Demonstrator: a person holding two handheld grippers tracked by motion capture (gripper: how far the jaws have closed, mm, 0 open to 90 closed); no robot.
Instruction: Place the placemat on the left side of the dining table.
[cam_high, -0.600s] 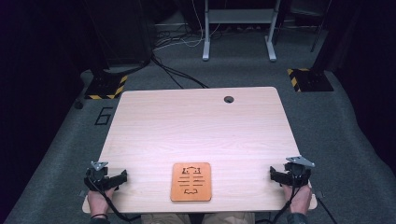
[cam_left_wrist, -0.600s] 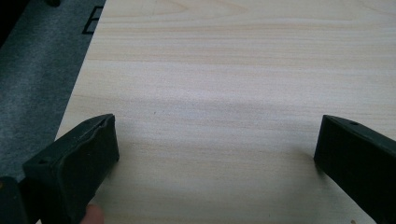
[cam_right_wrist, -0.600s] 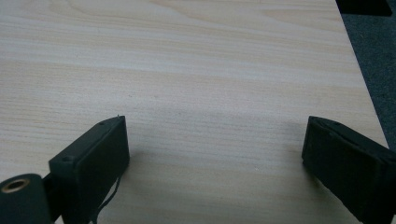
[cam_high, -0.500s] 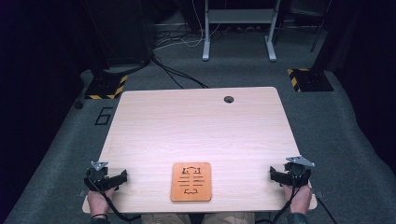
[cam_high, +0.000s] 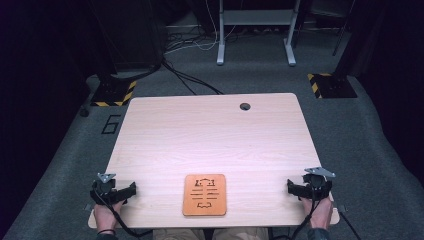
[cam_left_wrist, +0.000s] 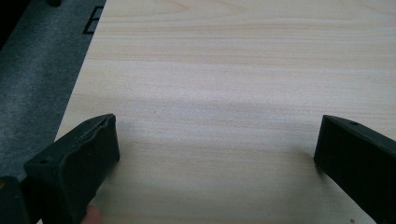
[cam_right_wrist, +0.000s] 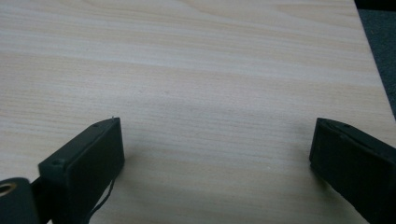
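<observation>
An orange board (cam_high: 204, 194) with dark cut-out shapes lies flat at the near edge of the pale wooden bench (cam_high: 210, 135), midway between the two grippers and apart from both. A small round hole (cam_high: 245, 106) sits near the bench's far edge.

The left gripper (cam_high: 131, 188) rests at the near left corner, the left hand (cam_high: 106, 214) behind it, its jaws pointing in toward the board. In the left gripper view (cam_left_wrist: 217, 144) the jaws stand wide apart over bare wood, released, grasping nothing. The right gripper (cam_high: 291, 187) sits at the near right corner, held by the right hand (cam_high: 318, 210), and faces inward too. In the right gripper view (cam_right_wrist: 217, 142) its jaws are equally spread and empty.
</observation>
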